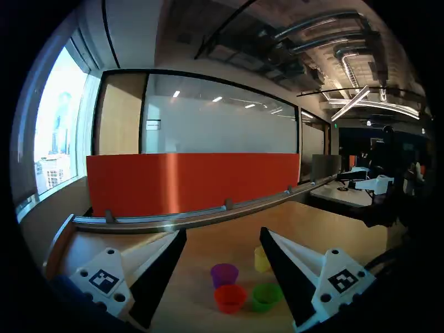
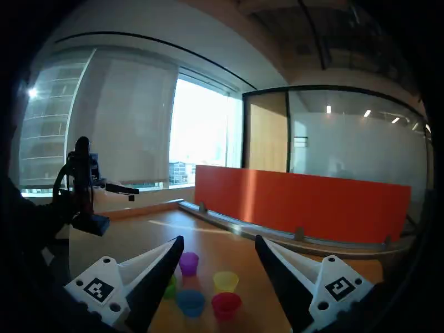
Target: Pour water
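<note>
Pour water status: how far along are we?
Done: nothing visible. In hand: nothing; the left tongs and right tongs are open and empty above the table. Left: grasp and pour. The purple cup, red cup, green cup, yellow cup and blue cup stand upright. Water isn't discernible.
</note>
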The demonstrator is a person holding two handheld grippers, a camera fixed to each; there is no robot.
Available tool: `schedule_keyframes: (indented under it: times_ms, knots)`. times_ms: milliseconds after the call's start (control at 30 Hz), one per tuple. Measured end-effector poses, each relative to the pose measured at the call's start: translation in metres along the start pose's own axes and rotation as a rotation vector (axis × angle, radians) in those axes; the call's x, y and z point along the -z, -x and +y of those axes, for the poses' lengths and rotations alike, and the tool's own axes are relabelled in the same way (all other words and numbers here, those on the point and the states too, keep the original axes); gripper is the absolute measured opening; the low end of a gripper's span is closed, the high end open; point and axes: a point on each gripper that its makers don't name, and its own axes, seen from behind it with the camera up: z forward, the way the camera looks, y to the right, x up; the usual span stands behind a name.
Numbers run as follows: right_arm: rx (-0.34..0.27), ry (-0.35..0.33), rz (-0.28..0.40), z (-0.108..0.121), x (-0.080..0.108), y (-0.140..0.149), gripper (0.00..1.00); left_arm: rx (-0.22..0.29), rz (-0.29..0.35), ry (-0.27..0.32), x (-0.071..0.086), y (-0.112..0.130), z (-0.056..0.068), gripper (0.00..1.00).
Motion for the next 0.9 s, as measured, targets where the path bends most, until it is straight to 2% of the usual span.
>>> schedule_keyframes:
  times_ms: [267, 667, 900]
  knots:
    - [0.018, -0.057, -0.106, -0.009, 0.0, 0.022, 0.99, -0.025, -0.06, 0.066, 0.001, 0.009, 0.012, 0.98]
    - [0.041, -0.128, -0.242, -0.02, 0.004, 0.047, 0.99, -0.058, -0.175, 0.156, 0.004, 0.041, 0.027, 0.99]
    - [0.05, -0.158, -0.286, -0.025, 0.003, 0.056, 0.99, -0.065, -0.202, 0.196, 0.002, 0.049, 0.033, 0.98]
